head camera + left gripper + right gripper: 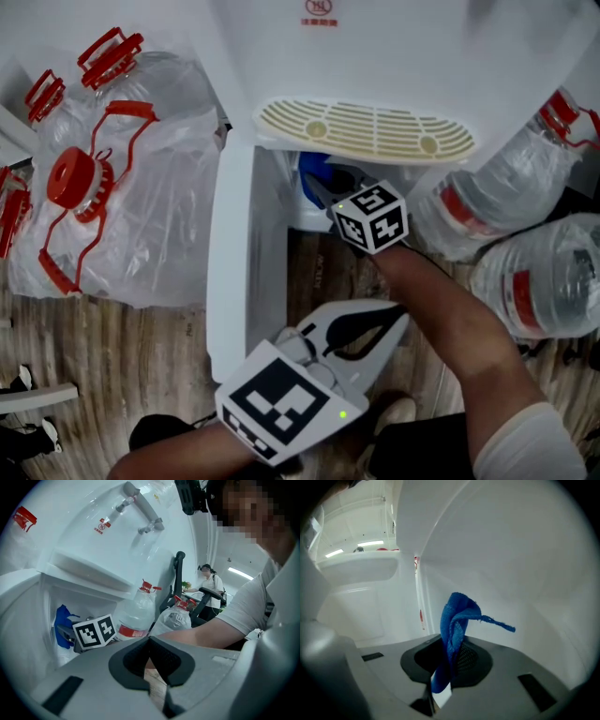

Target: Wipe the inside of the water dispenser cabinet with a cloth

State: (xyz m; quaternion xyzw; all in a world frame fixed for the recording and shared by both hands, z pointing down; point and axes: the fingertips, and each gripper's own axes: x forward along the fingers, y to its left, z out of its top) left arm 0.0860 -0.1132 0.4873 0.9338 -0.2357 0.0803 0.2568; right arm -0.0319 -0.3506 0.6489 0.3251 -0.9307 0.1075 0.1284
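Observation:
The white water dispenser (394, 56) stands ahead with its beige drip grille (366, 131) above the open cabinet (291, 202). The cabinet door (234, 272) hangs open at the left. My right gripper (323, 192) reaches into the cabinet, shut on a blue cloth (314, 167). In the right gripper view the cloth (454, 620) sticks up from the gripper (443, 679) before the white inner wall (506, 564). My left gripper (398, 321) is held low outside the cabinet, shut and holding nothing. In the left gripper view, its jaws (157, 670) point toward the cloth (61, 625).
Large water bottles with red handles in plastic bags (103, 178) lie on the wooden floor (103, 366) at the left. More bottles (525, 187) crowd the right side. The left gripper view shows an office chair (180, 573) and a standing person (208, 581) farther off.

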